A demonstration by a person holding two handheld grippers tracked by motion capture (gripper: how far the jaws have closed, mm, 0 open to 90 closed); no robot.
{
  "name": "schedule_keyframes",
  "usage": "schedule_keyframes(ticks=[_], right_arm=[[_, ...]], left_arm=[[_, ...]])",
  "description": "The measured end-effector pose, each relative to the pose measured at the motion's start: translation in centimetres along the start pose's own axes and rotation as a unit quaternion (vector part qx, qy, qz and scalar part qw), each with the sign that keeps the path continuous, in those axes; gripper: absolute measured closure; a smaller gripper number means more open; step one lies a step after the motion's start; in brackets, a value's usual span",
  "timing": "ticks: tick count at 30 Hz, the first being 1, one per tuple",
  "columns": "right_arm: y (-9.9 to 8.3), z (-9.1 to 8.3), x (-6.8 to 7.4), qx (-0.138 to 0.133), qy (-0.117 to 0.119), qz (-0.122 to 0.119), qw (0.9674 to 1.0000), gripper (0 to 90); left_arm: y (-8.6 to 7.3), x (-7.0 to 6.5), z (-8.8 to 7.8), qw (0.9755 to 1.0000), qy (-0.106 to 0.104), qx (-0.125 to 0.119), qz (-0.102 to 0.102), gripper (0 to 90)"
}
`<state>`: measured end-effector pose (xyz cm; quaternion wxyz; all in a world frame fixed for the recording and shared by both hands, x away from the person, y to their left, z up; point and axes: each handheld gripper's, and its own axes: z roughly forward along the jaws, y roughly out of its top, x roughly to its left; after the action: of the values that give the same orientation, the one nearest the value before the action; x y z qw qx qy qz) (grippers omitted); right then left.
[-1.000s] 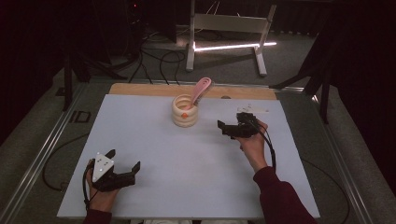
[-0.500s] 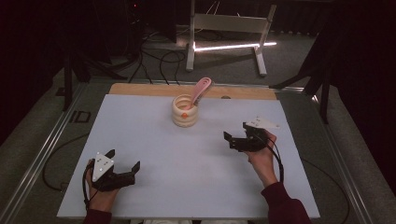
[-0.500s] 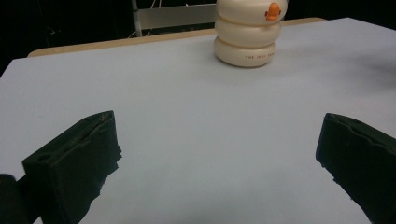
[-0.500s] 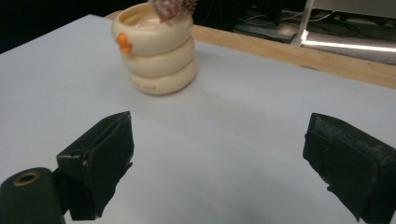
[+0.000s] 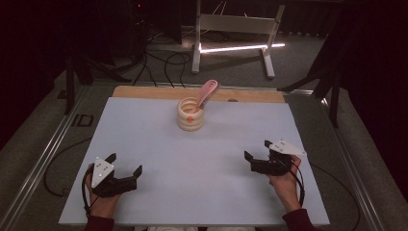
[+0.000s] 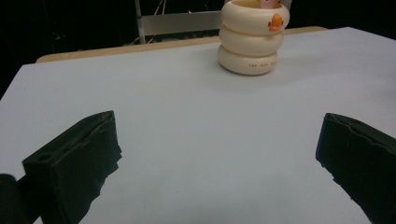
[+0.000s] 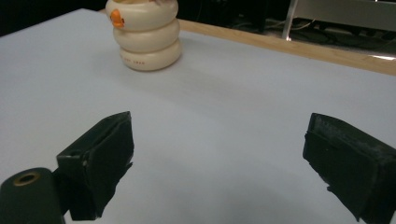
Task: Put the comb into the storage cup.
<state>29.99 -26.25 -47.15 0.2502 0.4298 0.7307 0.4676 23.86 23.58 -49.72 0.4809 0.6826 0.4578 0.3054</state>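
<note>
A cream ringed cup with an orange mark stands at the back middle of the white table. A pink utensil leans out of it toward the right. The cup sits far ahead in the left gripper view, and the cup shows at the upper left of the right gripper view. My left gripper rests open at the front left with nothing between its jaws. At the front right my right gripper is open and holds nothing.
A wooden strip runs along the table's far edge. Behind it stand a white metal frame with a lit bar and cables on the floor. Metal rails flank the table's sides.
My right gripper has drawn back from beside the cup toward the front right of the table. The left gripper has stayed put.
</note>
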Motion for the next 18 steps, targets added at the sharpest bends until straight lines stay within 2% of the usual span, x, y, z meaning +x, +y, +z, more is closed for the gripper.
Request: schedule_keyframes(ticks=[3, 6, 7, 11, 14, 18], right_arm=[[-0.8, -0.9, -0.1, -0.013, 0.008, 0.009, 0.9998, 8.7], [-1.4, -1.4, 0.0, -0.019, 0.013, 0.000, 0.9997, 8.7], [-1.6, -1.6, 0.1, -0.022, 0.006, -0.008, 0.9997, 8.7], [-2.0, -2.4, 0.3, -0.047, 0.003, -0.005, 0.9989, 8.7], [-2.2, -3.0, 0.3, -0.056, -0.009, -0.014, 0.9983, 8.7], [-2.6, -3.7, 0.1, -0.063, -0.011, -0.012, 0.9979, 8.7]], left_arm=[[0.0, 0.1, -0.1, 1.0000, -0.005, -0.007, -0.001, 0.2], [0.0, 0.2, -0.2, 0.9999, -0.008, -0.008, -0.002, 0.1], [0.0, 0.2, -0.2, 0.9999, -0.008, -0.008, -0.001, 0.2], [0.1, 0.1, -0.3, 0.9999, -0.009, -0.011, 0.002, 0.1], [0.2, 0.1, -0.4, 0.9999, -0.009, -0.013, 0.005, 0.2], [0.2, 0.3, -0.5, 0.9998, -0.006, -0.016, 0.002, 0.1]])
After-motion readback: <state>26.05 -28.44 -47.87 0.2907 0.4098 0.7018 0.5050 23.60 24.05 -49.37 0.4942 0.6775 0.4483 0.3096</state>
